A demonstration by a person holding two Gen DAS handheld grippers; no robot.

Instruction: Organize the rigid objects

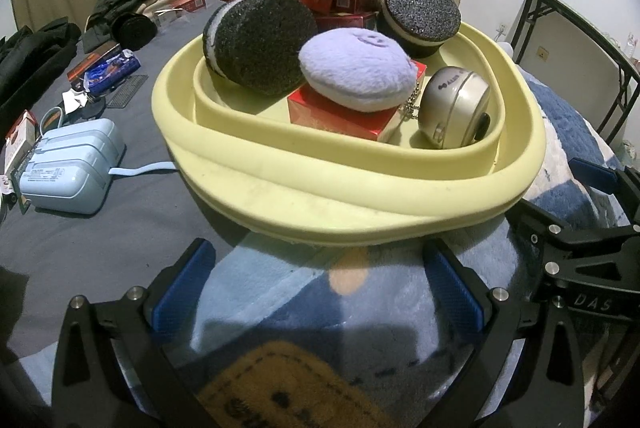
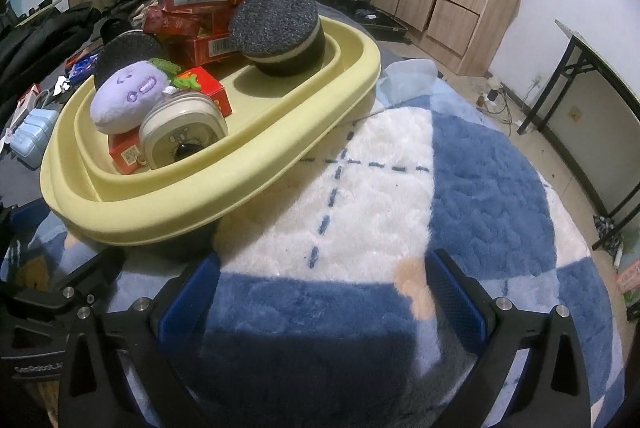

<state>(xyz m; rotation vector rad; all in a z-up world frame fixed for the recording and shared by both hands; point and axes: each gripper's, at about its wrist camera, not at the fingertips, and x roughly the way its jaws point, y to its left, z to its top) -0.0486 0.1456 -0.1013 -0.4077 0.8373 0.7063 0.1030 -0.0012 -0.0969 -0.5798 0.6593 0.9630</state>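
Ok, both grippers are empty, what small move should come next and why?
Probably ease the left gripper, open and empty, forward to the yellow tray rim just ahead; the right gripper is open over bare blanket, and the tray already holds the toys and boxes.

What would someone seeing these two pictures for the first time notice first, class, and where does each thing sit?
The pale yellow basin on the blue-and-white fleece blanket draws the eye first. Inside it, a lilac plush toy lies on a red box, with a silver alarm clock beside them and two dark cookie-shaped cushions behind. Both grippers, left and right, are open and empty before it.
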